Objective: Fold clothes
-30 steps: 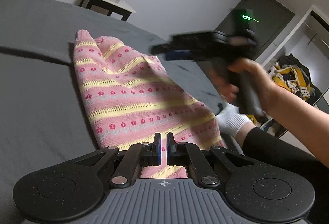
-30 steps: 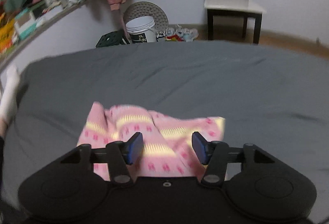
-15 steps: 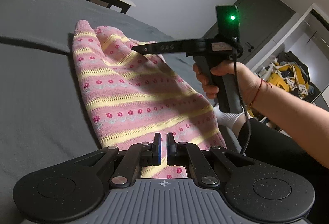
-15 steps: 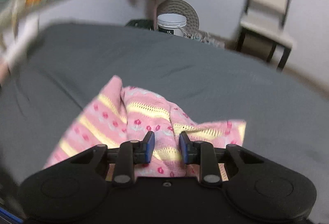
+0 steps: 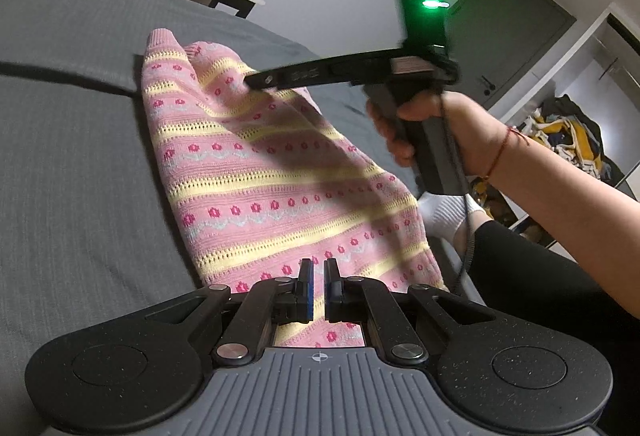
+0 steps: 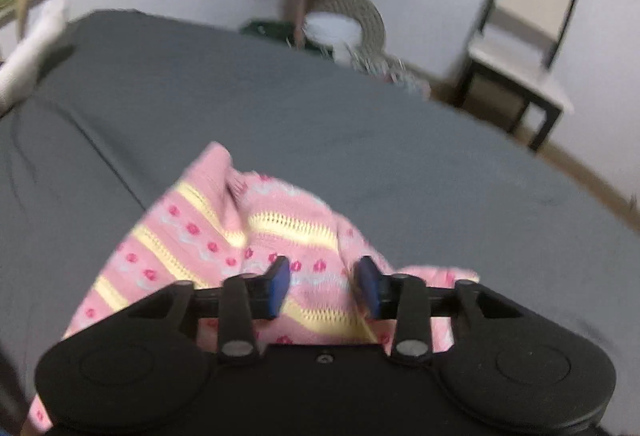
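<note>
Presently: pink striped knit sweater [image 5: 256, 171] held at two points above the grey bed [image 5: 72, 155], fold in progress.

Left tool [image 5: 316, 290] has its blue pads drawn narrow on the sweater's near hem; cloth passes between them, so I judge it gripped. Right tool [image 6: 322, 288], worked by the person's hand [image 5: 436, 127], stands part open over the far, bunched end of the garment; in the left wrist view its tip meets the fabric, but I cannot tell whether cloth is caught. The sweater lies lengthwise on the bed, near end lifted, far end rumpled. Step in hand: taking hold of the far end for a fold. Next move calls for the right tool to close firmly on an edge before anything is carried over.
</note>
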Motion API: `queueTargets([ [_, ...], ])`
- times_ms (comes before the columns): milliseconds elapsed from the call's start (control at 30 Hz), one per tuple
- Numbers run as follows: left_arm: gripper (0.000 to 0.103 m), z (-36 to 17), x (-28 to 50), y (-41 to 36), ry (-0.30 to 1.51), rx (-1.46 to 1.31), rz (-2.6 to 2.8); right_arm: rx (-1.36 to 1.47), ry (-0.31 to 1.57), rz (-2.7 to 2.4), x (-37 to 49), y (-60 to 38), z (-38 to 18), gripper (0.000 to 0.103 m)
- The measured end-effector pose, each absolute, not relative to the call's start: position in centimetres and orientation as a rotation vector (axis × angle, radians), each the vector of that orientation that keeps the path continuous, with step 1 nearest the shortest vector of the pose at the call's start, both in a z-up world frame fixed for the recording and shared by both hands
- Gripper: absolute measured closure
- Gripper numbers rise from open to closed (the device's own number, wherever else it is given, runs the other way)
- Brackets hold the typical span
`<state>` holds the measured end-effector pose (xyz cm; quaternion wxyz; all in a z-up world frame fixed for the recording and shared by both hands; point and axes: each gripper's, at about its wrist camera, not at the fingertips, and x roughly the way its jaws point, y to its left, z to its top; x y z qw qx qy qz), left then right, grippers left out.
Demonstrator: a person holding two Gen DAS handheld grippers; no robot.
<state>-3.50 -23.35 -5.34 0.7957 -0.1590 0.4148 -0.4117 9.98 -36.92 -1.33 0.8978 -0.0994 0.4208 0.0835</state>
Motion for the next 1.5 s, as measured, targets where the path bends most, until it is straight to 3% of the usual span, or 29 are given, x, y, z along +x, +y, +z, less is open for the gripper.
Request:
queueTargets([
  [133, 0.101, -5.7, -3.5, -23.2, 0.905, -0.339, -0.885, -0.233, 0.87, 0.159, 9.8, -36.4, -2.1, 0.085],
  [367, 0.101, -5.6, -3.5, -23.4, 0.907, -0.338, -0.883, -0.701, 0.751, 0.203, 6.0, -31.5, -2.9, 0.084],
  [433, 0.101, -5.7, -3.6, -23.5, 0.909, -0.328, -0.886, -0.793, 0.727, 0.173, 5.6, -30.5, -3.5, 0.078],
  [667, 0.101, -6.0, -3.6, -23.5, 0.929, -0.329, -0.889, -0.687, 0.79, 0.136, 7.1, -30.5, -3.7, 0.078],
  [733, 0.101, -6.0, -3.6, -23.4, 0.93, -0.332, -0.889, -0.585, 0.824, 0.131, 7.7, -31.1, -3.4, 0.087],
  [1100, 0.101, -6.0, -3.6, -23.0, 0.925, -0.341, -0.88, -0.743, 0.595, 0.133, 2.9, -32.4, -1.3, 0.091],
  [1267, 0.101, -6.1, -3.5, -23.3, 0.92, -0.347, -0.881, -0.524, 0.727, 0.027, 5.1, -36.6, -1.1, 0.09],
  [1367, 0.101, -6.5, -3.6, -23.5, 0.928, -0.344, -0.883, -0.358, 0.788, -0.017, 6.5, -38.4, -1.6, 0.079],
  [1500, 0.101, -6.6, -3.7, -23.5, 0.934, -0.339, -0.883, -0.038, 0.782, 0.04, 6.9, -42.1, -0.4, 0.052],
])
